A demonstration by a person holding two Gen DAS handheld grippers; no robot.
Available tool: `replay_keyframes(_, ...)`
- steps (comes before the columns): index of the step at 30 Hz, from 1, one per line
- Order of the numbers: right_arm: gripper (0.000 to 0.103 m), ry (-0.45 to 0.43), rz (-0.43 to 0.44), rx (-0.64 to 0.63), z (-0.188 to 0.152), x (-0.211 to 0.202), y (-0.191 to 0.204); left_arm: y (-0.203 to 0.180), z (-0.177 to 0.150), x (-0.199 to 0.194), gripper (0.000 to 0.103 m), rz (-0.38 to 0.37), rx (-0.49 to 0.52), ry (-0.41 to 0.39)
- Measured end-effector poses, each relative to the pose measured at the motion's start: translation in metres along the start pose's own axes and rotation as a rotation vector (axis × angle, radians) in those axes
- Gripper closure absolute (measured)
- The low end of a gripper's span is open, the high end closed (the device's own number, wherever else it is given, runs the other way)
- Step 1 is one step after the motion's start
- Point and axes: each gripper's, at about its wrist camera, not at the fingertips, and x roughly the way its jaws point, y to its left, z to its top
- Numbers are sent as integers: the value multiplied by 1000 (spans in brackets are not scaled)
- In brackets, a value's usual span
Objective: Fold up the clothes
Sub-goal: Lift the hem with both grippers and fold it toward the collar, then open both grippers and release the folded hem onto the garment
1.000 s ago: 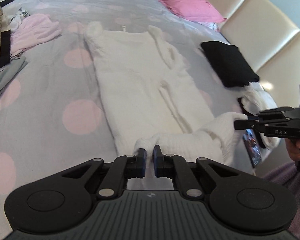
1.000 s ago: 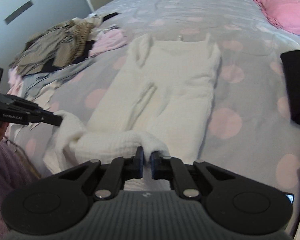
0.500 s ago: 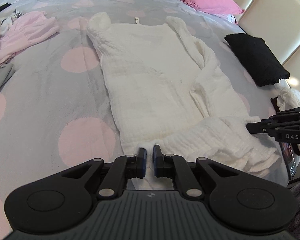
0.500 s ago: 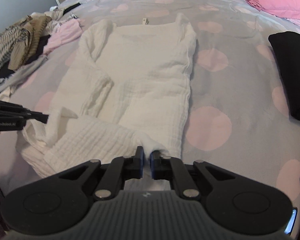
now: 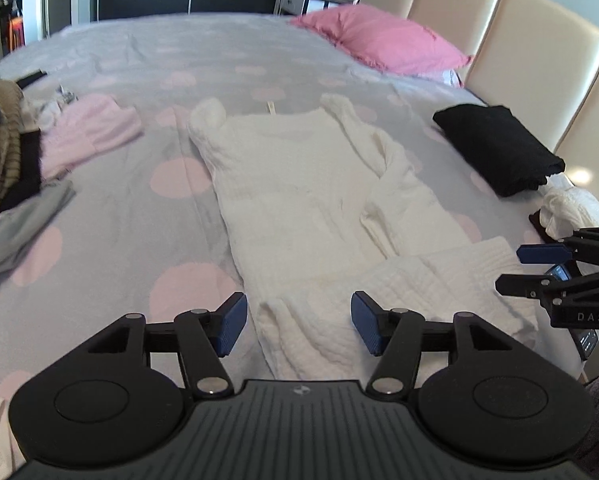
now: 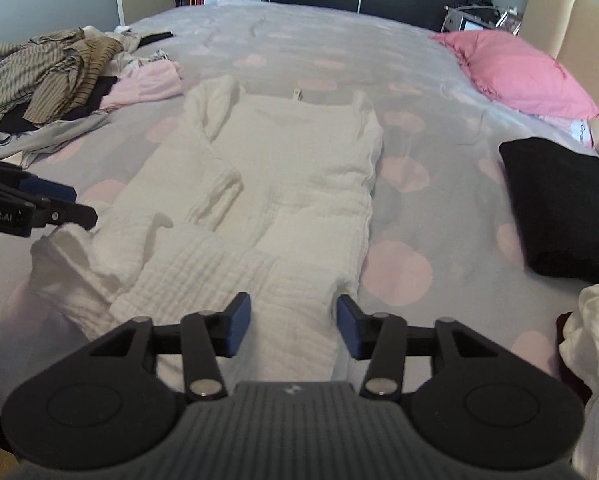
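Letting go cleanly is what matters now: both tools have just been opening, and each stands wide with nothing pinched, the cloth lying on the bed below the pads rather than pressed between them. My left tool (image 5: 295, 324) hangs over the near left corner of the white garment (image 5: 311, 200), my right tool (image 6: 293, 326) over the near right corner. The garment lies flat on the spotted bedspread (image 5: 111, 208), neckline away from me, its bottom edge turned up in a thick, rumpled band across the near end. That band looks uneven to me, bunched higher on one side, so I judge the fold is laid but not tidy.

To do this well, I would lift both tools straight off so the pads do not drag the cloth, then check that the folded edge runs square to the sides before taking the next hold. The sleeve lying loose over the body should be smoothed in first. The black folded piece (image 6: 559, 208) and the heap of unfolded clothes (image 6: 51, 72) are well apart, so nothing crowds the work.
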Motion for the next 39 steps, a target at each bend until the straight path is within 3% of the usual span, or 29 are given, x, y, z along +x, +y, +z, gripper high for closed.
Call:
replay_keyframes(6,42,-57,-67,-76,-7,-17,5,-10,-2,-23,47,36,38,-70)
replay_keyframes(15,41,-202,-184,-245,-19,-45,29,-46,-15,-47,50,2,223,-129)
replay_keyframes(22,42,-322,-83,-301,-27,-70,51,-73,-34,-48,58,-41,316,-89)
replay_keyframes(23,44,-312,-53,-317,-28,-71,55,-76,-37,-45,59,-46,323,-69)
replay_keyframes(27,76,-193,51,-339,-36,-61,70,-84,-51,-34,72,-65,358,21)
replay_keyframes(28,79,-155,81,-333,-38,-57,72,-85,-55,-31,74,-65,364,47)
replay_keyframes(32,81,-16,147,-353,-49,-37,81,-83,-67,-16,75,-80,364,129)
replay_keyframes(36,81,94,137,-341,-57,-17,82,-77,-72,-4,76,-69,356,165)
replay_keyframes(39,81,121,111,-317,-59,-7,76,-72,-70,0,75,-63,340,169)
